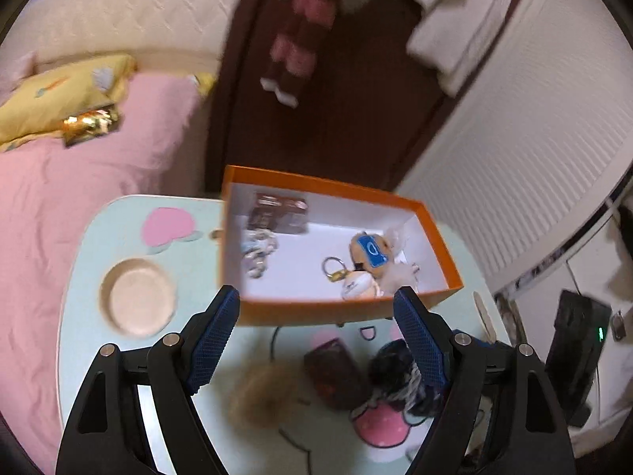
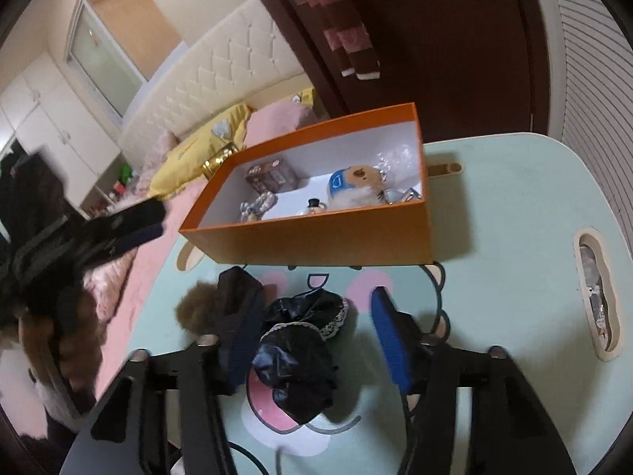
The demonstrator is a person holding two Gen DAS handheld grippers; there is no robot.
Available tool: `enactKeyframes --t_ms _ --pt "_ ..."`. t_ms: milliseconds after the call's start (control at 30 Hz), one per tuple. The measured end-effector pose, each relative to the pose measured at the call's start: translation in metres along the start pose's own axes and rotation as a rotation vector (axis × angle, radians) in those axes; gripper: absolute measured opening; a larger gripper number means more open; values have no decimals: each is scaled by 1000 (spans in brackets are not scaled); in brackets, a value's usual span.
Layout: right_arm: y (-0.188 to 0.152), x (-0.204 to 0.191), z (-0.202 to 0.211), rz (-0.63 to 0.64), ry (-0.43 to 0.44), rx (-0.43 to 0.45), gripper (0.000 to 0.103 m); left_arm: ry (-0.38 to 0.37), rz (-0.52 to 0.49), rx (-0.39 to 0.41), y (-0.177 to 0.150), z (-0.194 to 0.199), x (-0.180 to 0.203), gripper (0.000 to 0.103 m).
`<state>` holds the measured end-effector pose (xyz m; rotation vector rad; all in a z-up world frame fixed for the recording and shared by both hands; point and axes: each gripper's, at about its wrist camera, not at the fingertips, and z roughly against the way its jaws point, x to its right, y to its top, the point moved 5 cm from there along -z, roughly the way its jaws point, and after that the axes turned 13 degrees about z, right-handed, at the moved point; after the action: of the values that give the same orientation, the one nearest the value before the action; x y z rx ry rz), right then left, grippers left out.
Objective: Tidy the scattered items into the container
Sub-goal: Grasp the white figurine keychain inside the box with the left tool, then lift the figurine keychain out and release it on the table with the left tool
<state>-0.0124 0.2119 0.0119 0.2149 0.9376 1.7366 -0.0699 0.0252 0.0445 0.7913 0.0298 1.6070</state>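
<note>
An orange box (image 1: 340, 310) (image 2: 316, 239) stands on the pale green table and holds a plush keychain (image 1: 372, 253), a small dark box (image 1: 277, 213), beads and a ring. My left gripper (image 1: 316, 336) is open and empty above the table, just before the box. Below it lie a brown fur pompom (image 1: 261, 396), a dark red packet (image 1: 336, 372) and a black lace-trimmed fabric piece (image 1: 399, 376). My right gripper (image 2: 312, 340) is open around that black fabric (image 2: 296, 356), not closed on it. The pompom (image 2: 198, 308) lies left of it.
A round recess (image 1: 136, 297) sits in the table (image 2: 514, 198) at left, an oblong slot (image 2: 597, 297) at right. A pink bed (image 1: 79, 198) with a yellow pillow borders the table. A dark door stands behind. The left gripper shows in the right wrist view (image 2: 118, 229).
</note>
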Motion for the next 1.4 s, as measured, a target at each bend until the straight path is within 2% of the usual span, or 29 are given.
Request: enactKeyframes --t_ms 33,100,200,300,367,533,633,667,767,900,1000,1100,1300,1400 --pt "0 2 0 -3 1 -3 32 2 -12 -50 5 -10 7 72" --pt "-2 5 1 -10 6 -8 27 23 -34 -174 16 -40 20 56" --pt "-4 8 3 -25 26 -7 27 94 -46 -280 19 -77 28 54" --pt "-6 12 3 -46 47 -8 27 97 -38 -369 11 -103 34 54" --pt "-7 15 3 -57 53 -8 27 108 -40 -400 7 -114 37 54" --pt "-7 23 3 -81 64 1 27 145 -16 -413 4 -134 36 54" --pt "-7 27 4 -97 68 4 27 143 -33 -390 3 -137 40 49" --pt "-7 28 4 -101 70 5 27 143 -44 -392 2 -137 42 36" --pt "-7 30 4 -109 68 7 27 155 -91 -381 -2 -138 46 36" --pt "-7 33 5 -116 60 7 27 154 -100 -362 -1 -132 38 36" --pt "-7 33 6 -113 57 9 27 162 -107 -307 4 -121 31 36" --pt "-7 32 6 -106 54 6 27 106 -77 -272 12 -97 26 36" --pt "-6 28 6 -95 49 -5 27 -8 -31 -136 29 -24 19 36" --pt "-6 24 6 -83 45 -9 27 -17 -12 -80 22 8 2 36"
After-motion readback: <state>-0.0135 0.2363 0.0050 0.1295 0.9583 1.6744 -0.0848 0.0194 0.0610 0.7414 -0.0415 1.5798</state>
